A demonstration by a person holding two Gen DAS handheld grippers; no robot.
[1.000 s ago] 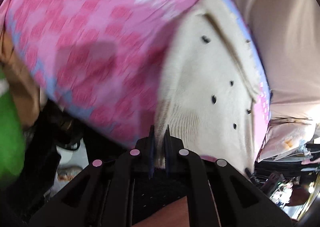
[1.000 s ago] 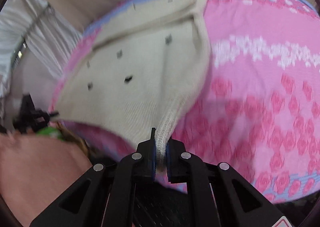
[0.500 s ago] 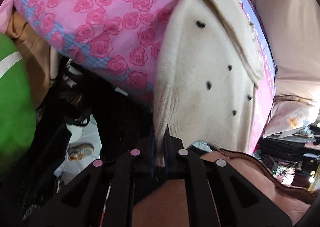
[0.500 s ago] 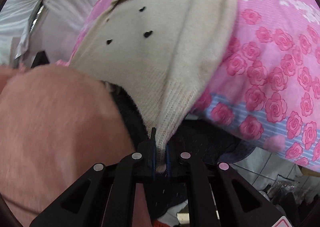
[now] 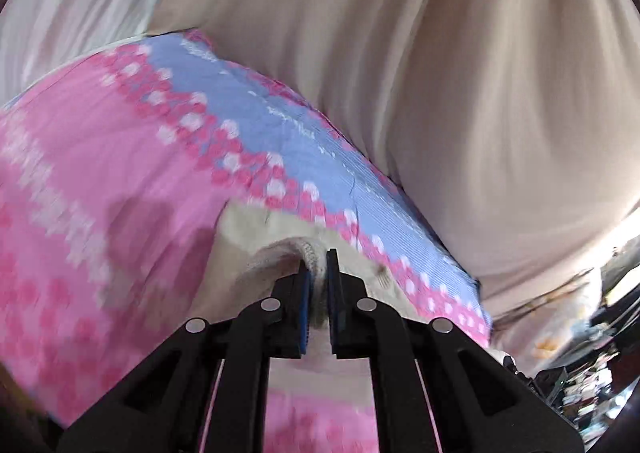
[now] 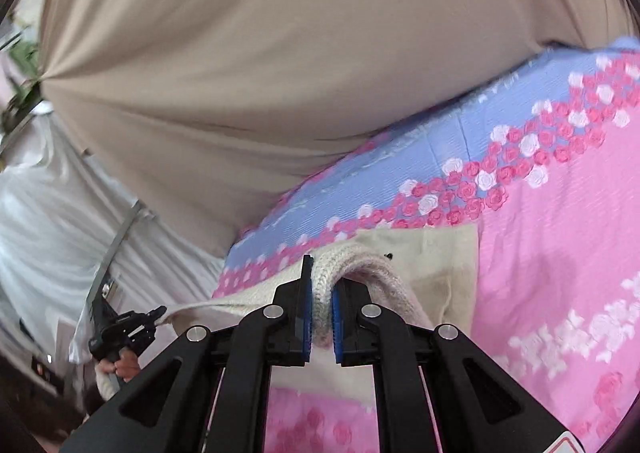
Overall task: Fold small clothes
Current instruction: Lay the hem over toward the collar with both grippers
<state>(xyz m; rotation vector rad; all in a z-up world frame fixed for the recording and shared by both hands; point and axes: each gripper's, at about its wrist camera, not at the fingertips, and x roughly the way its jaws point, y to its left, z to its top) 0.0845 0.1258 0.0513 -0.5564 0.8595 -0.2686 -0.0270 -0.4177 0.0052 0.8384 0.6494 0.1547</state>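
Both tools are pinching the ribbed hem of a cream knit sweater (image 6: 424, 265), which is lying on a pink rose-print bedspread (image 6: 560, 253). The left tool (image 5: 315, 273) is clamped on one hem corner; the right tool (image 6: 320, 285) is gripping the other, the knit bunching between its blue pads (image 6: 335, 317). The step in hand appears to be carrying the hem over the sweater's body – both corners should be travelling level and landing square before either lets go (an uneven drop would skew the fold). Beyond the sweater, the bedspread's blue border (image 6: 400, 169) is meeting a beige curtain (image 6: 280, 53) – close, but probably not in the way.
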